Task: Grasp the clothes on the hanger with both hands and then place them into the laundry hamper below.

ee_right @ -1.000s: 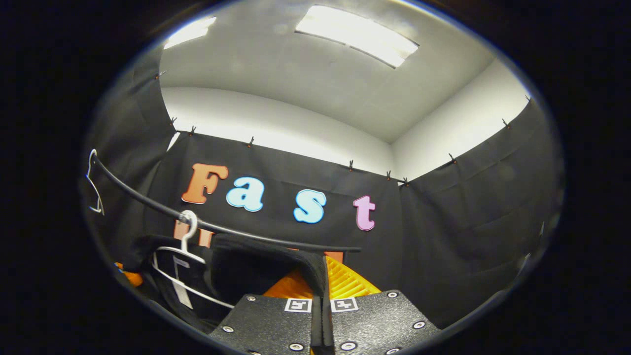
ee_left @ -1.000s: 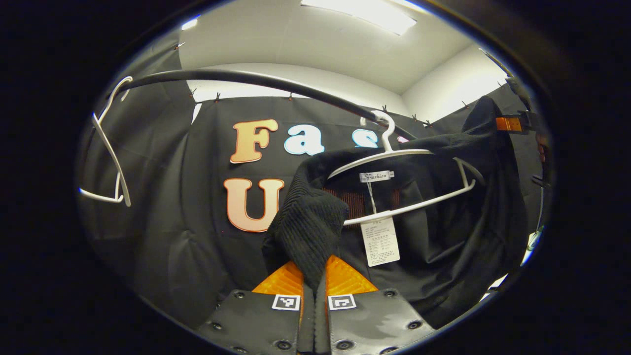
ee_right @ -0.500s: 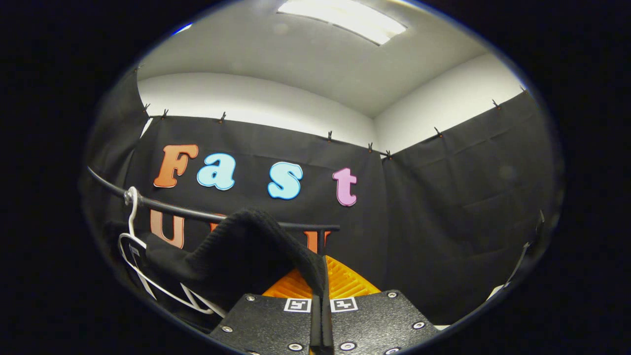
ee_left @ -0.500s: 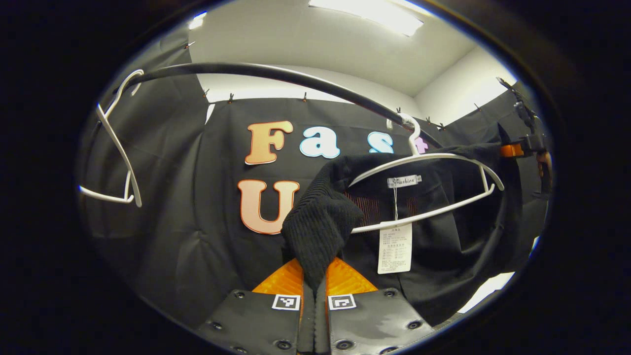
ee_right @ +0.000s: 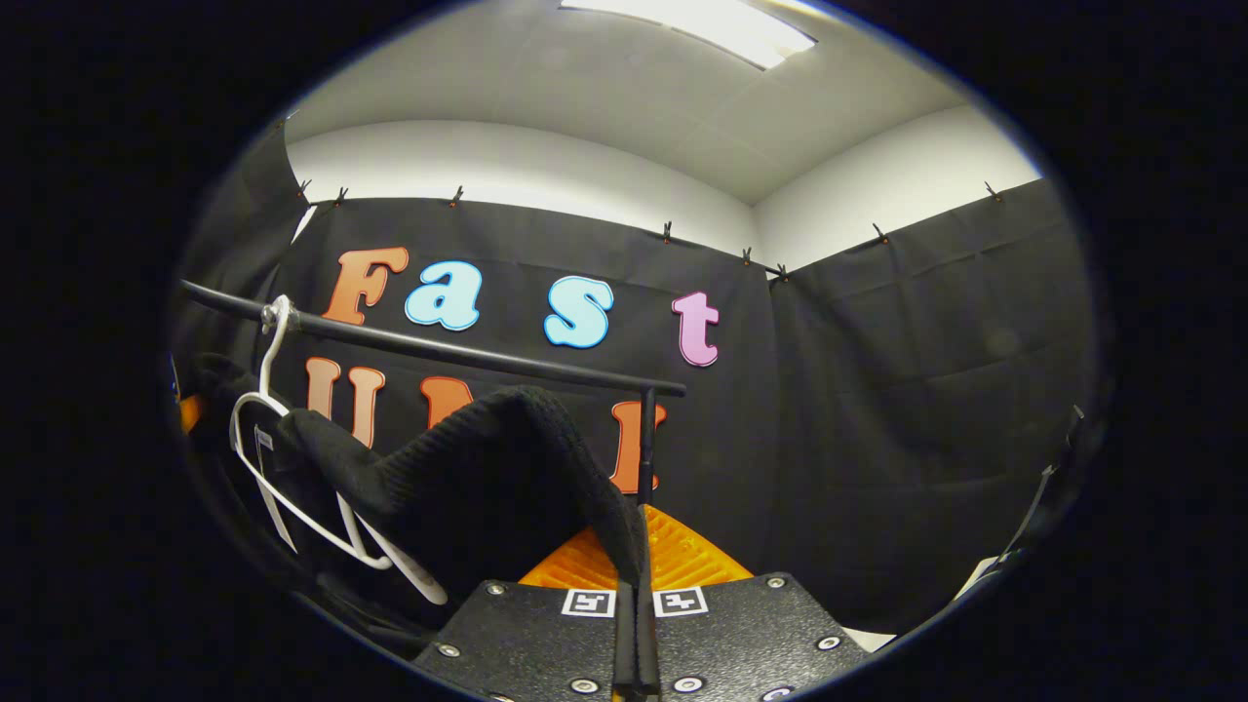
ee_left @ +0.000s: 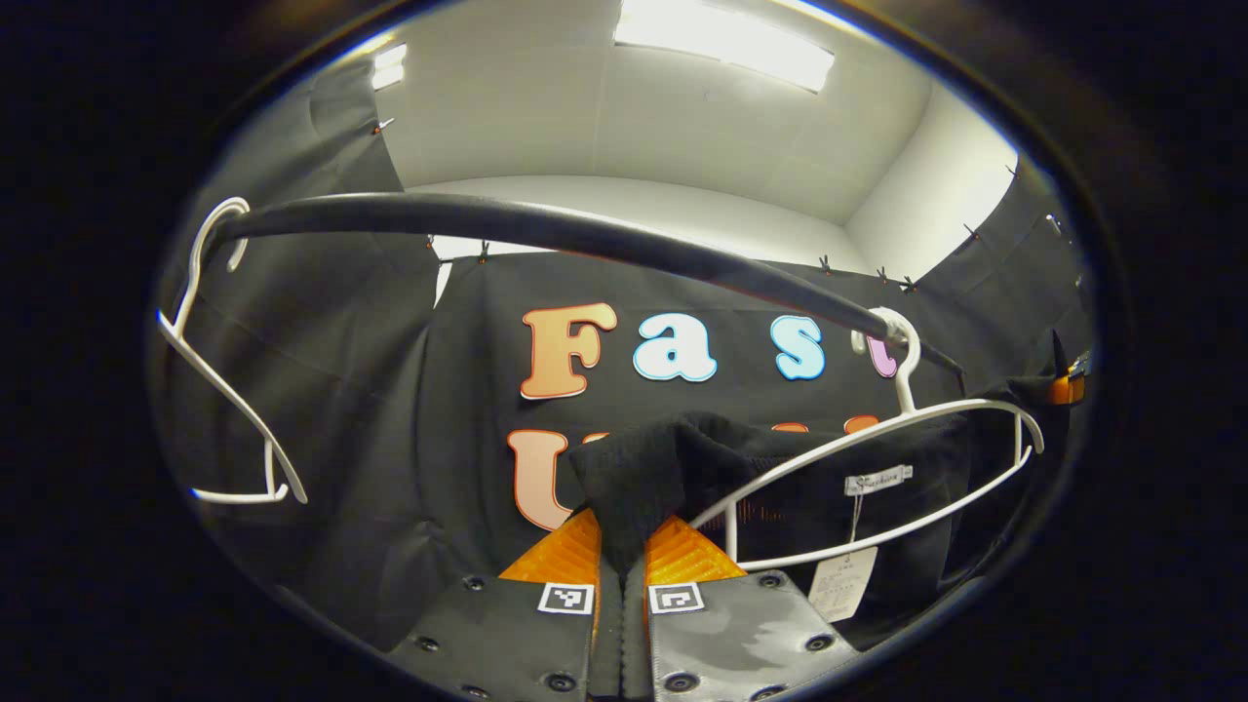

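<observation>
A black knit garment (ee_left: pixel 682 468) hangs slack below a bare white hanger (ee_left: pixel 877 458) that is hooked on the black rail (ee_left: pixel 546 224). My left gripper (ee_left: pixel 621 546) is shut on the garment's ribbed edge. White tags (ee_left: pixel 843 583) dangle from the collar. In the right gripper view, my right gripper (ee_right: pixel 636 556) is shut on another ribbed edge of the same garment (ee_right: pixel 478 468), with the hanger (ee_right: pixel 292 487) at the left under the rail (ee_right: pixel 439 346). At the far right of the left gripper view the other gripper (ee_left: pixel 1068 388) shows, holding the cloth.
A second white hanger (ee_left: pixel 219 390) with nothing on it hangs at the left end of the rail. The rail ends at an upright post (ee_right: pixel 643 439). Black cloth walls close in the back and both sides.
Both grippers have moved down with the garment. The cloth has slid off the hanger's shoulders, and the hanger now sits bare above it on the rail.
</observation>
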A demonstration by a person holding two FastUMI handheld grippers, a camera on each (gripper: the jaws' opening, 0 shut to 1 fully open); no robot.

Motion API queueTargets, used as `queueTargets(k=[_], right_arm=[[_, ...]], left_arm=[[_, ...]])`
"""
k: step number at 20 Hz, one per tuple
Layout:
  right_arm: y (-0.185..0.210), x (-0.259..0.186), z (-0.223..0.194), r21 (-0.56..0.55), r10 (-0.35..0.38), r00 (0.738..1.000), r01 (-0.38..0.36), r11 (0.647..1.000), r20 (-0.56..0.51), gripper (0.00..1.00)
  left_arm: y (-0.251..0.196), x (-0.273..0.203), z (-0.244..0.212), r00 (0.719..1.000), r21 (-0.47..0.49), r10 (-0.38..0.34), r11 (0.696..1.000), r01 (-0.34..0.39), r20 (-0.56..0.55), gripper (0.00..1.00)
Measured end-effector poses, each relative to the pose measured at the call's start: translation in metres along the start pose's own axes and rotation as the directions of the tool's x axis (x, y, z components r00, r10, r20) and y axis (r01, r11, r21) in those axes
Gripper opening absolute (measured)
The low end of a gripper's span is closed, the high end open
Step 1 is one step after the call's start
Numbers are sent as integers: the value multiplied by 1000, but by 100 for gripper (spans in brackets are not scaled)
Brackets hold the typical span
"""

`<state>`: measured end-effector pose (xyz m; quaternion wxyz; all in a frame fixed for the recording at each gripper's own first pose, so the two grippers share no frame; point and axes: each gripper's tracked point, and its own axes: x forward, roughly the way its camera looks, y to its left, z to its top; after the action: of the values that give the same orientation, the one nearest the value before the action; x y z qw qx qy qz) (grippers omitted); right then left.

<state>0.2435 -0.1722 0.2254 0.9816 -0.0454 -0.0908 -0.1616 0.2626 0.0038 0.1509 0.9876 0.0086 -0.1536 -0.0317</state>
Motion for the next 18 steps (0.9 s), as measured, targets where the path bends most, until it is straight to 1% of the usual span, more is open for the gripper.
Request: queueTargets(k=[2, 5, 9, 10, 13, 16, 18], right_arm=[[3, 0, -4, 14, 5, 1000, -5, 1000, 1, 0], [-2, 1, -11, 20, -1, 1000, 1, 1000, 22, 0], [-5, 2, -34, 59, -10, 999, 7, 998, 41, 0], [-4, 1, -42, 65, -10, 999, 7, 998, 45, 0], [12, -15, -57, 90, 22, 999, -26, 996, 45, 0], [27, -30, -64, 82, 47, 998, -51, 995, 49, 0], [38, -39, -61, 85, 65, 997, -69, 994, 52, 0]], left_arm=[[2, 8, 1, 1000, 3, 16, 1000, -16, 12, 7], [14, 15, 0, 998, -9, 59, 998, -59, 28, 7], [40, 16, -12, 988, -60, 149, 987, -147, 44, 7], [41, 17, -16, 987, -71, 155, 986, -151, 47, 7], [26, 9, -40, 992, -54, 125, 991, -124, 11, 7], [20, 2, -44, 994, -19, 107, 994, -106, 14, 7], [21, -3, -43, 995, -4, 101, 995, -101, 16, 7]])
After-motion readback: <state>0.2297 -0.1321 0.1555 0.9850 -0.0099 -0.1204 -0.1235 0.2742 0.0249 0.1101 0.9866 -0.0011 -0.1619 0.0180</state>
